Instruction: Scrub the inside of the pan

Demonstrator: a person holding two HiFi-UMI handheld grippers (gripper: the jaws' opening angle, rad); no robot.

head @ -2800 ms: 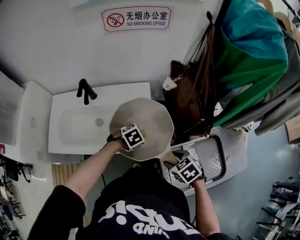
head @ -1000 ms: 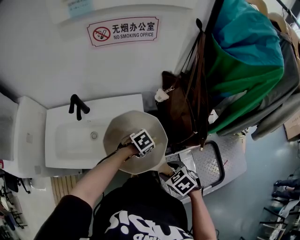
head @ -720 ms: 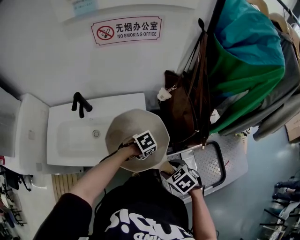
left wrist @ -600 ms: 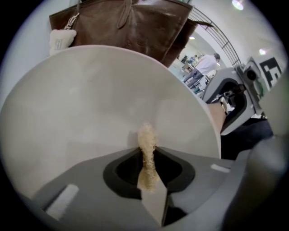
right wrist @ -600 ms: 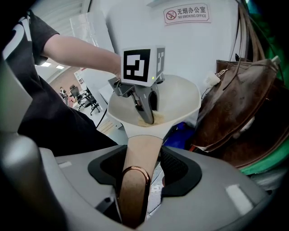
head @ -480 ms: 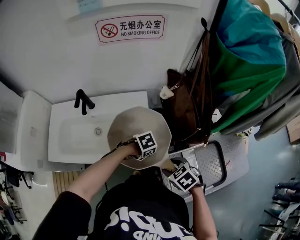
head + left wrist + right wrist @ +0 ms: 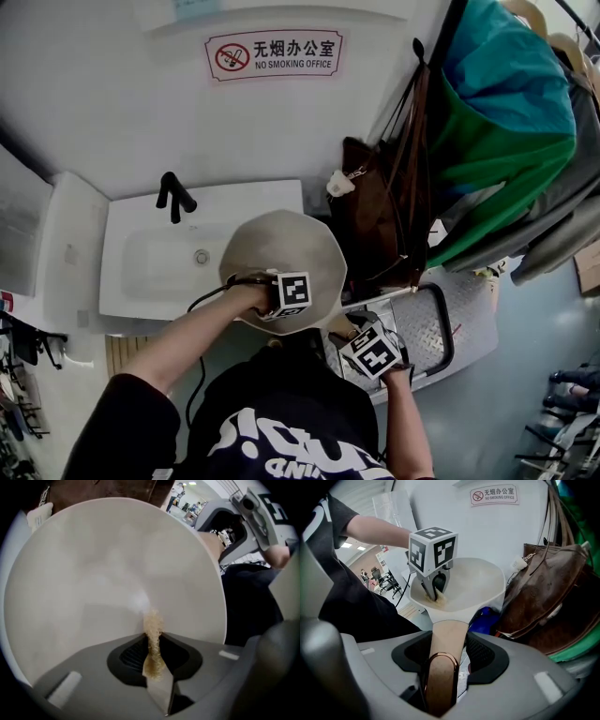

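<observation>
- Scrubbing step is in hand: left gripper (image 7: 151,644) has its jaws pinched narrow on a tan scrub pad (image 7: 153,620). The pad's frayed end sticks out past the tips.
- The pad end sits against the inside of the pan (image 7: 93,583), on the part nearest the handle side as the right gripper view shows it.
- Right gripper (image 7: 446,641) is clamped on the pan's handle (image 7: 440,677), jaws wide around it, carrying the pan off any surface.
- The pan is tilted, mouth toward the person. It hangs over the right end of the sink (image 7: 150,253), close to the brown bag (image 7: 375,206).
- Next move, my read: sweep the pad across the far wall and rim with steady pressure. The right grip has to resist that push, or the pan twists on its handle.
</observation>
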